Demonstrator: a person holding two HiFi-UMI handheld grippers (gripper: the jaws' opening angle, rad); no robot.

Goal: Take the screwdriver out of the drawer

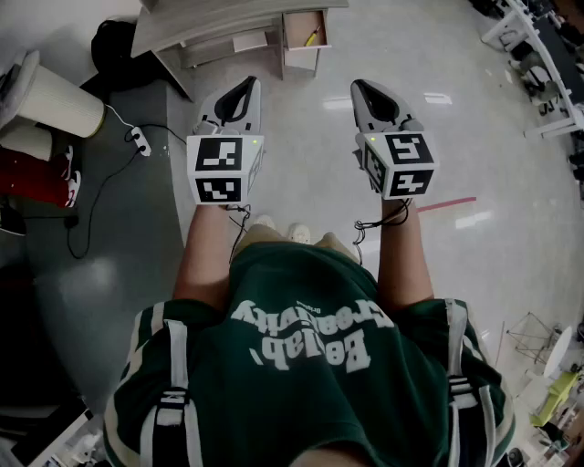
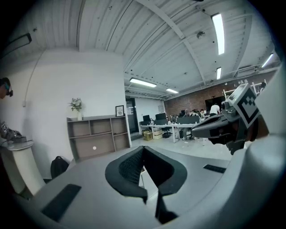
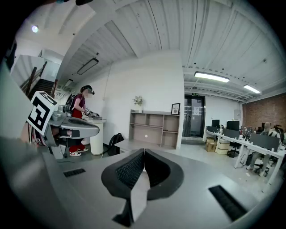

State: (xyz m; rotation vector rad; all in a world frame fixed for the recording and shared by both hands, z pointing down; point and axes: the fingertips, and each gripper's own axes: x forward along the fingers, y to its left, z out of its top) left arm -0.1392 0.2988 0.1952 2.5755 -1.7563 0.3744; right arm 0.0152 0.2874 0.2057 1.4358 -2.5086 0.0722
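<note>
Both left grey gripper (image 1: 248, 84) and right grey gripper (image 1: 358, 87) had fingers pressed together, empty; yellow screwdriver (image 1: 312, 36) sat in far pale open drawer (image 1: 301, 60).

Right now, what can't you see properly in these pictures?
- Yellow thing in the open drawer: head view, too small to name.
- Shelf unit: head view, cut off by the top edge.
- Drawer in both gripper views: cannot be picked out; the shut left claw and right claw cover the low middle.
</note>
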